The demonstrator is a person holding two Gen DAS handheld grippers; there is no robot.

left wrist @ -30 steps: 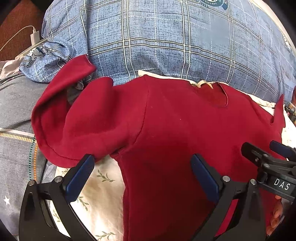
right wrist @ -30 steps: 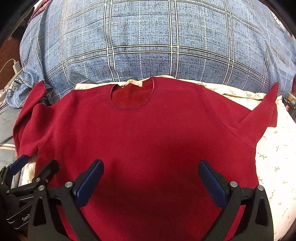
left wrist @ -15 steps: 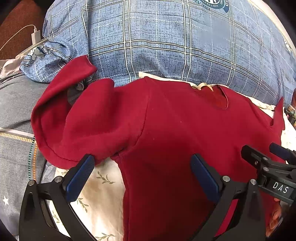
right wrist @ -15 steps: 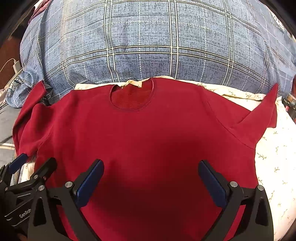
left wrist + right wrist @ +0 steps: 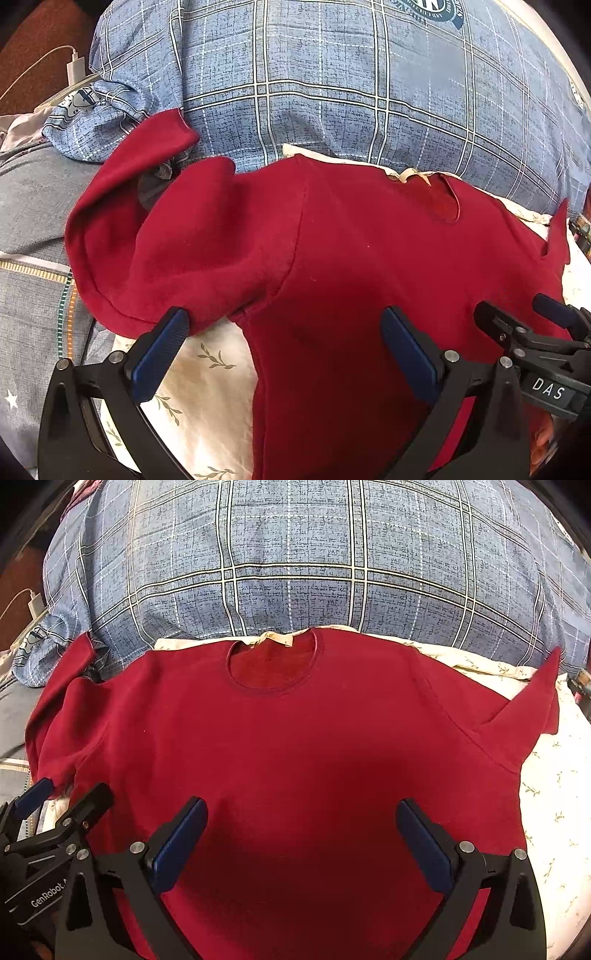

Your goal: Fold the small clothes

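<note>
Left gripper [image 5: 284, 343]: fingers spread wide, holding nothing, poised over the shirt [image 5: 295, 746] at its rumpled sleeve [image 5: 155, 251]. Right gripper [image 5: 301, 834]: equally wide, empty, above the lower chest. Shirt lies face up on a leaf-print sheet [image 5: 554, 812] on the bed, collar [image 5: 275, 664] far. Advisable: smooth and flatten the bunched sleeve first, then pinch at the shoulder seam. Beyond: plaid duvet [image 5: 295, 554]; far left, white charger [image 5: 75, 68].

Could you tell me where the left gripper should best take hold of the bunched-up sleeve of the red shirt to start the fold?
Probably the sleeve's hemmed cuff edge, approached from the outer left: it curls up off the bedding there, leaving a free lip. The open left gripper already hangs close to it.
</note>
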